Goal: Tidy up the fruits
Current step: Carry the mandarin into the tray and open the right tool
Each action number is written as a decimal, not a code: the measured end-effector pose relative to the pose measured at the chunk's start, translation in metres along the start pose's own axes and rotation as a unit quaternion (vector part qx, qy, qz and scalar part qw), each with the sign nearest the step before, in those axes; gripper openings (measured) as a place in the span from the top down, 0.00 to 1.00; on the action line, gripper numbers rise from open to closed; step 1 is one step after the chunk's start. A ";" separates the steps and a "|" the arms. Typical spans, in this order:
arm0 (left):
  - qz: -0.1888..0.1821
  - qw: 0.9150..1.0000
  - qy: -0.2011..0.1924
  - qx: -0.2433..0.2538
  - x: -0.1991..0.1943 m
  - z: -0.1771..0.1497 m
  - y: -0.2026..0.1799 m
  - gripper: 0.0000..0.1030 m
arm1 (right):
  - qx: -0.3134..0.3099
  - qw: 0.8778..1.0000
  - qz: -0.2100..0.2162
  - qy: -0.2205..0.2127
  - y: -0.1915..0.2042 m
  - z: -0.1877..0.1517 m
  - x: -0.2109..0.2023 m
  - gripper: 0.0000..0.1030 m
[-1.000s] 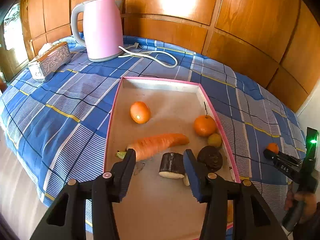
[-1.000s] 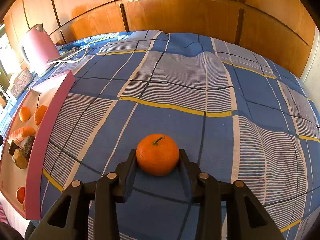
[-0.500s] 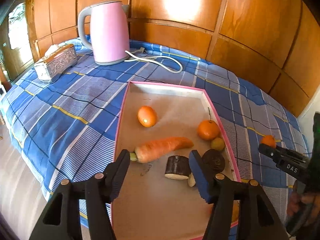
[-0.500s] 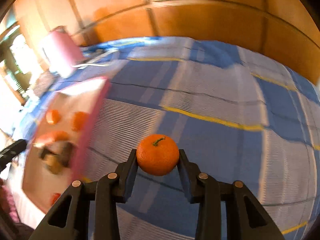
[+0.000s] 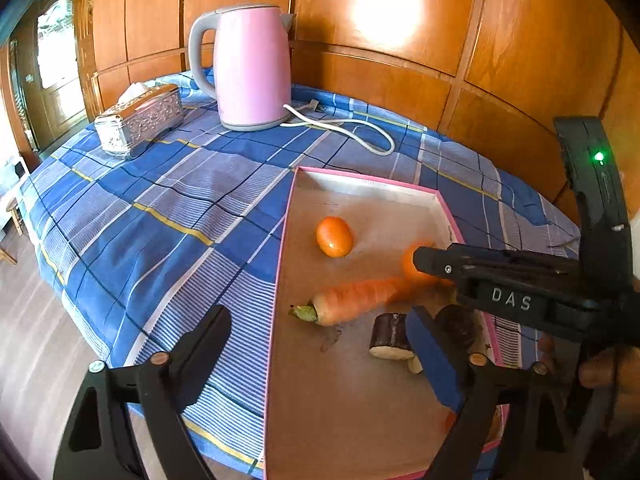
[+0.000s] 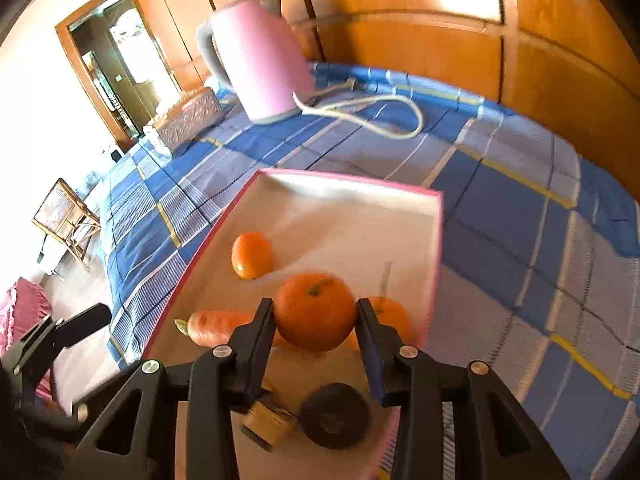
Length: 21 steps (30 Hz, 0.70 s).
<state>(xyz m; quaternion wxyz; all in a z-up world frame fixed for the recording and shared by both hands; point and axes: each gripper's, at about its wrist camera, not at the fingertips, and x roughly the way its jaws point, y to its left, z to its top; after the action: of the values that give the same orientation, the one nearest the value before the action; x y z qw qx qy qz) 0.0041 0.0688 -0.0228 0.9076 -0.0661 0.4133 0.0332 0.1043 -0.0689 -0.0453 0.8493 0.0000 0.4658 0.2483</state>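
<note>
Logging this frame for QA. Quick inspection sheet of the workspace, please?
Surface: blue plaid cloth over the table.
Job's things: pink-rimmed tray holds a small orange fruit, carrot, dark cut pieces; mandarin held above it.
Clutter: pink kettle, silver tissue box.
Grippers: right gripper shut on the mandarin; left gripper open, nothing in it.
Cables: white kettle cord looped on the cloth.
Surroundings: wood panel wall, doorway at left.
</note>
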 end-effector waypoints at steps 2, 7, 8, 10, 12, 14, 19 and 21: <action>0.001 1.000 -0.004 -0.004 -0.001 0.000 0.001 0.12 | 0.004 1.000 -0.004 -0.003 0.003 -0.004 -0.001 0.56; 0.005 1.000 -0.019 -0.002 -0.008 0.000 -0.002 0.03 | 0.012 0.999 -0.035 -0.030 0.003 -0.023 -0.022 0.56; 0.004 1.000 -0.022 -0.001 -0.010 0.000 -0.003 0.02 | 0.014 0.998 -0.045 -0.037 0.003 -0.027 -0.028 0.56; 0.002 1.000 -0.027 0.001 -0.012 0.000 -0.006 0.00 | 0.021 0.996 -0.065 -0.052 0.003 -0.036 -0.040 0.56; -0.001 0.999 -0.035 0.002 -0.017 0.000 -0.009 0.00 | 0.029 0.994 -0.083 -0.063 0.002 -0.045 -0.050 0.56; -0.005 0.999 -0.039 0.003 -0.021 0.000 -0.013 0.00 | 0.039 0.992 -0.101 -0.071 0.001 -0.054 -0.057 0.56; 0.011 0.999 -0.038 0.006 -0.027 -0.003 -0.020 0.00 | 0.043 0.987 -0.134 -0.075 0.001 -0.071 -0.065 0.56; 0.026 0.999 -0.037 0.008 -0.028 -0.004 -0.023 0.00 | 0.042 0.986 -0.140 -0.079 0.004 -0.076 -0.067 0.56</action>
<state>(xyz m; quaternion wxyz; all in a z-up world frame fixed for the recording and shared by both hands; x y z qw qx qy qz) -0.0147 0.0458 -0.0024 0.9216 -0.0467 0.3814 0.0559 0.0127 -0.1118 -0.0345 0.9091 -0.0100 0.4026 0.1066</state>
